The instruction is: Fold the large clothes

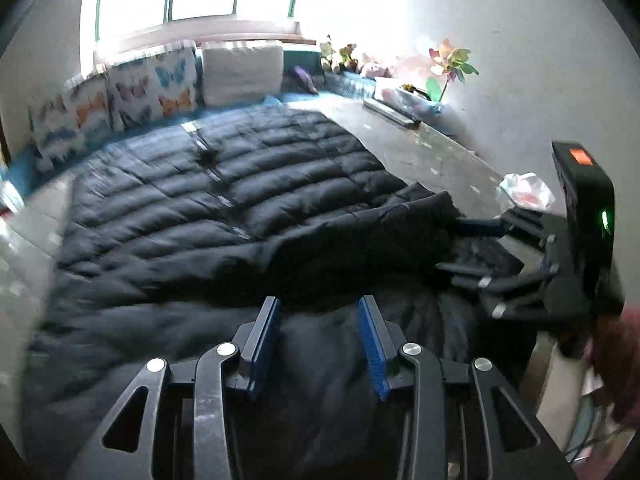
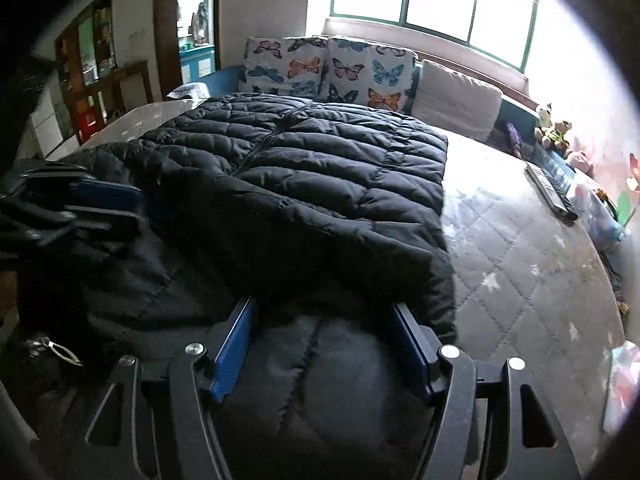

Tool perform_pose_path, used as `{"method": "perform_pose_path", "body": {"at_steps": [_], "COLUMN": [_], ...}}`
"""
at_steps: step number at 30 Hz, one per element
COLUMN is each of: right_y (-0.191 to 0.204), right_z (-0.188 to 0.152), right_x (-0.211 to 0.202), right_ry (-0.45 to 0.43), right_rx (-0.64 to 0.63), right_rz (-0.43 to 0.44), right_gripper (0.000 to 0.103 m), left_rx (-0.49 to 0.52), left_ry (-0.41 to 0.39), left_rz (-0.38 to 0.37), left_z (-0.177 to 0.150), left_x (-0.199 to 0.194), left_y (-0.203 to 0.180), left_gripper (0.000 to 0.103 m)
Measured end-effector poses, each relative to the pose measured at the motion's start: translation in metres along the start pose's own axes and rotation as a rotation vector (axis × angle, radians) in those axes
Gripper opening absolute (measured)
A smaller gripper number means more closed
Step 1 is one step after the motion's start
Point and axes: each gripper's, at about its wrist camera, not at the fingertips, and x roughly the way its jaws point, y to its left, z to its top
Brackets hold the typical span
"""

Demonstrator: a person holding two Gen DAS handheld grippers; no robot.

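A large black quilted puffer jacket (image 1: pixel 200 200) lies spread on the mattress, zip side up, and its near part is folded over in a thick roll (image 2: pixel 320 216). In the left wrist view my left gripper (image 1: pixel 318 320) sits low over the jacket's near edge. Dark fabric fills the gap between its blue pads. My right gripper (image 2: pixel 324 320) has a fat bulge of the jacket pressed between its widely spread pads. Each gripper shows in the other's view: the right gripper (image 1: pixel 452 246) at the jacket's right side, the left gripper (image 2: pixel 120 208) at its left.
The grey quilted mattress (image 2: pixel 520 260) lies bare to the jacket's right. Butterfly cushions (image 2: pixel 328 68) and a white pillow (image 2: pixel 456 100) line the far end under a window. Soft toys (image 2: pixel 552 128), a long dark bar (image 2: pixel 552 192) and a crumpled bag (image 1: pixel 528 188) lie along the right side.
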Motion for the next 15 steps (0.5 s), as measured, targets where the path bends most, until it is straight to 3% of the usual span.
{"method": "perform_pose_path", "body": {"at_steps": [3,8,15], "right_y": [0.002,0.024,0.021], "right_z": [0.003,0.004,-0.014], "right_x": [-0.026,-0.057,-0.013], "right_ry": [-0.045,-0.127,0.002], "right_rx": [-0.003,-0.115,-0.114], "right_rz": [0.000,0.031,0.070], "right_gripper": [0.072,0.072,0.072], "left_rx": [0.020,-0.007,-0.070], "left_ry": [-0.029,-0.041,0.020], "left_rz": [0.078,0.131,0.100], "left_z": [-0.006,-0.016,-0.049], "left_x": [-0.032,-0.060,-0.045], "left_y": [0.015,0.048,0.074], "left_gripper": [0.043,0.043,0.043]}}
